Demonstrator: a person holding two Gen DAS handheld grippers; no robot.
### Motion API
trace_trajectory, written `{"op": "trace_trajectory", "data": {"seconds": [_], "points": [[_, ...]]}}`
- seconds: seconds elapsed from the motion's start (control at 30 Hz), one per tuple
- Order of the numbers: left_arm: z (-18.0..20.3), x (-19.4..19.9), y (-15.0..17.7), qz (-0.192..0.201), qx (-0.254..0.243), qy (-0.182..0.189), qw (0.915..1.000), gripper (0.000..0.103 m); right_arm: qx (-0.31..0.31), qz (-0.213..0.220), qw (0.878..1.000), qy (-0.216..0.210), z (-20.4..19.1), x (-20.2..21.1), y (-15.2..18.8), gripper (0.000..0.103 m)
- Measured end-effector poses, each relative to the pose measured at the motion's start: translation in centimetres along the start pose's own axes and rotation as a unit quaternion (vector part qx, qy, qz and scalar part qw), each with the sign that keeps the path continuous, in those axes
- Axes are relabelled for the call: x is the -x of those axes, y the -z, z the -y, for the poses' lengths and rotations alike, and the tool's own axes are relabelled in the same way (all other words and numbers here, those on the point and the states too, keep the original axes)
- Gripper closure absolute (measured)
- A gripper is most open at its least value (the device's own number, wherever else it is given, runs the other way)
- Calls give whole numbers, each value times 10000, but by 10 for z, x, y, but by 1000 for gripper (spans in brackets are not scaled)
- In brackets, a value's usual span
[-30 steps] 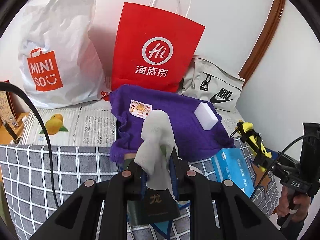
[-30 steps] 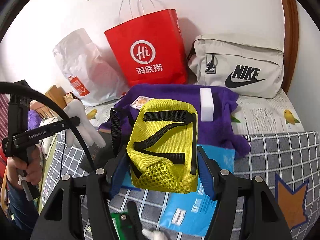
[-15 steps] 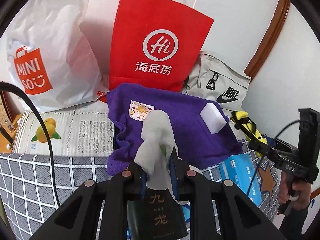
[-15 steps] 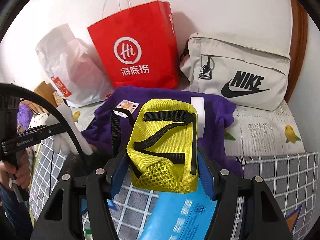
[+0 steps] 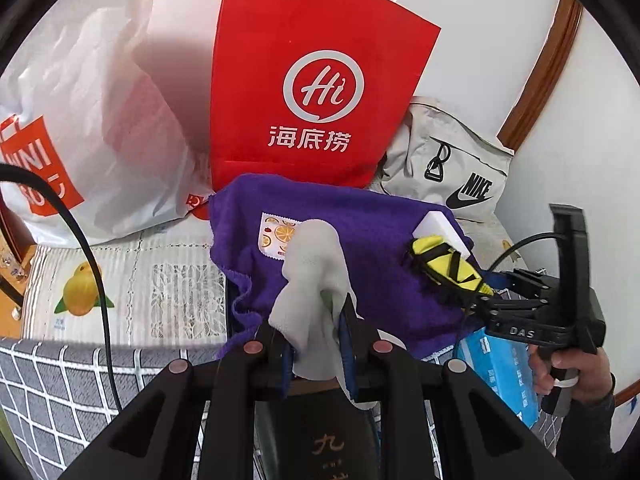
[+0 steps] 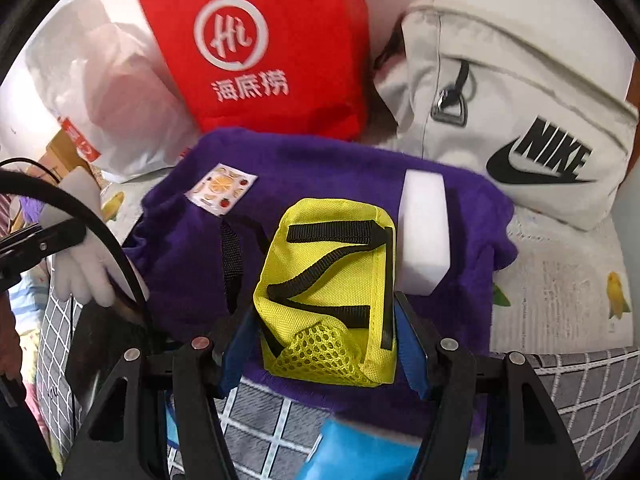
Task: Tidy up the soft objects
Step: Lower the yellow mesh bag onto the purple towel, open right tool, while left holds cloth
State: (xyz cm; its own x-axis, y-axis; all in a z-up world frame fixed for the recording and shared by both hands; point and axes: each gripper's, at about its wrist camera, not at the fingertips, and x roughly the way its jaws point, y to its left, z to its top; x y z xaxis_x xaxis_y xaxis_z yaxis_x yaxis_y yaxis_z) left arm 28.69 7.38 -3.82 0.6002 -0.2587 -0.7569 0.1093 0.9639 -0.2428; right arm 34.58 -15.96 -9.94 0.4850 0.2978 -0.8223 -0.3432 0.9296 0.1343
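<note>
Biggest risk I'm seeing: the right gripper (image 6: 326,344) is pinching the yellow pouch (image 6: 328,292) just above the purple towel (image 6: 192,272), right beside the white sponge (image 6: 424,236), so setting it down could shove the sponge off. The left gripper (image 5: 316,344) is clamping a pale glove (image 5: 312,276) (floppy, could snag the towel). The red bag (image 5: 320,76) and Nike bag (image 6: 520,120) are crowding the back.
</note>
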Motion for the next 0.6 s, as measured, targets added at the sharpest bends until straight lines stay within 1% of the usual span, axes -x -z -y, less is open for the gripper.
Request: {"op": "trace_trajectory", "data": {"seconds": [0.17,0.33,0.6], "points": [[1,-7,-4,-29,-69,7,10000,84,30,-167,9996,221,7,-13,-2,40],[0,-14,-5,-103,-82,11,9999,84,-1,-339,9992,207,13,-23,-1,40],[2,-19,-9,-212,-132,-8,9997,84,70,-644,9976,253,12,-38,-1,38]]}}
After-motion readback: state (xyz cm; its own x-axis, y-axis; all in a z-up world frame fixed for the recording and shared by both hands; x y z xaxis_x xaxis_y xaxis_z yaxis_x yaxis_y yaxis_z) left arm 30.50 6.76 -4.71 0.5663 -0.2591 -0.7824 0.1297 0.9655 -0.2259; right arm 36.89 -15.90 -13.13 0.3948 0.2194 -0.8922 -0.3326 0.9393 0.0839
